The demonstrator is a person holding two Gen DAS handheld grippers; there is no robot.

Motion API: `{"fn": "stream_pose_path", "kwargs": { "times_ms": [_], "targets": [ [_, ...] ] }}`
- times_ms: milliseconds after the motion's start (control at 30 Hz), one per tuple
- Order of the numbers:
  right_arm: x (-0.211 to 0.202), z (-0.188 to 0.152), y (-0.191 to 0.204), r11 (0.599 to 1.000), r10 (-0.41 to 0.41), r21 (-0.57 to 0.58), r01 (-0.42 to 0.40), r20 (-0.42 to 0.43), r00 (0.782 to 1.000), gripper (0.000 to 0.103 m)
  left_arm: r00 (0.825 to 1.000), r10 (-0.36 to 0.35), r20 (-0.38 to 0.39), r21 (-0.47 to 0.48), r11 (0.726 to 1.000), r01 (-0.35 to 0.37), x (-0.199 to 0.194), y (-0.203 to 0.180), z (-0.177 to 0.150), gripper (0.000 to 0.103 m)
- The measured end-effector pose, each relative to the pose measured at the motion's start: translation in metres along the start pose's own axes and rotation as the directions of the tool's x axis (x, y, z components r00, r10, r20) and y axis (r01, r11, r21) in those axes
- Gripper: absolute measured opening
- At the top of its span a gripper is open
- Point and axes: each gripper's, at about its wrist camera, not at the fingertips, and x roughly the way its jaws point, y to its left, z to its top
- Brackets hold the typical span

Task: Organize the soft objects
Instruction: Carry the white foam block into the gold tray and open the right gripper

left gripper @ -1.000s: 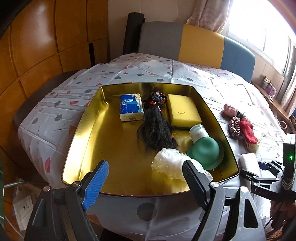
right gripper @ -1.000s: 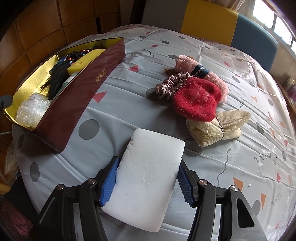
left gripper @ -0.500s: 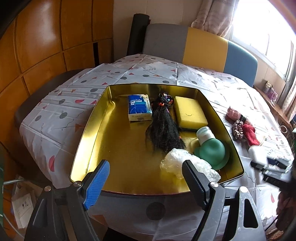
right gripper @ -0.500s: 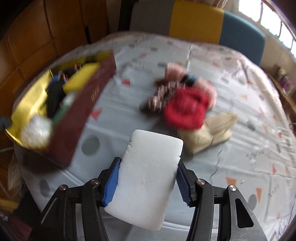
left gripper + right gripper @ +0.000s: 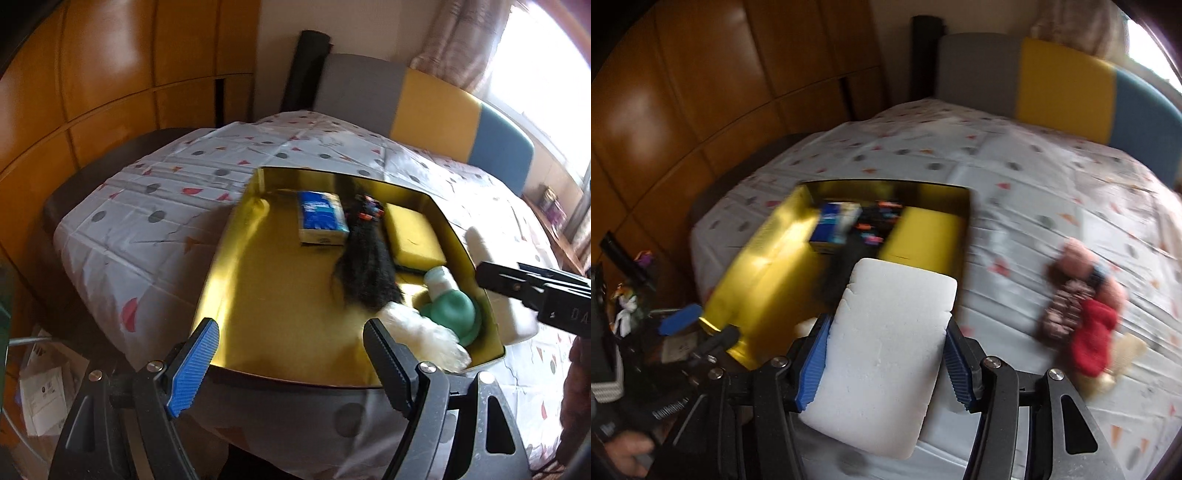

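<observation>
My right gripper (image 5: 884,363) is shut on a white foam block (image 5: 886,350) and holds it in the air over the near right edge of the gold tin tray (image 5: 764,243). In the left wrist view the block (image 5: 480,245) and right gripper show at the tray's right wall (image 5: 456,240). The tray holds a blue tissue pack (image 5: 321,218), a black hair piece (image 5: 364,266), a yellow sponge (image 5: 412,236), a green bottle (image 5: 448,306) and a clear plastic wad (image 5: 424,338). My left gripper (image 5: 290,363) is open and empty at the tray's near edge.
A pile of soft items lies on the tablecloth right of the tray: a pink roll (image 5: 1082,258), a patterned scrunchie (image 5: 1062,310), a red knit piece (image 5: 1093,338) and a beige cloth (image 5: 1123,360). A grey, yellow and blue chair back (image 5: 424,96) stands behind the table.
My right gripper has lifted the white foam block off the table and carried it left to the tray. The left gripper has drifted slightly left and stays open.
</observation>
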Motion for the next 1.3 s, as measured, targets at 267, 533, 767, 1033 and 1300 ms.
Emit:
{"fn": "stream_pose_path", "kwargs": {
  "times_ms": [267, 533, 767, 1033, 1300],
  "targets": [
    [0.068, 0.024, 0.061, 0.996, 0.085, -0.010, -0.086, -0.097, 0.992, 0.060, 0.998, 0.061, 0.010, -0.102, 0.993, -0.060, -0.001, 0.045, 0.005, 0.082],
    [0.122, 0.026, 0.073, 0.996, 0.086, 0.034, -0.081, -0.173, 0.981, 0.067, 0.997, 0.077, -0.017, -0.117, 0.990, -0.079, 0.006, 0.057, -0.001, 0.082],
    [0.103, 0.023, 0.063, 0.995, 0.102, 0.029, -0.099, -0.123, 0.987, 0.089, 0.998, 0.067, -0.017, -0.088, 0.994, -0.068, 0.006, 0.047, -0.001, 0.082],
    [0.062, 0.020, 0.058, 0.997, 0.079, -0.002, -0.079, -0.016, 0.997, 0.090, 0.998, 0.068, 0.015, -0.035, 0.997, -0.068, -0.006, 0.031, 0.002, 0.082],
    [0.018, 0.007, 0.024, 1.000, 0.018, 0.002, -0.019, 0.079, 0.997, 0.090, 0.998, 0.057, 0.026, 0.018, 0.998, -0.058, -0.012, 0.011, 0.004, 0.082]
  ]
}}
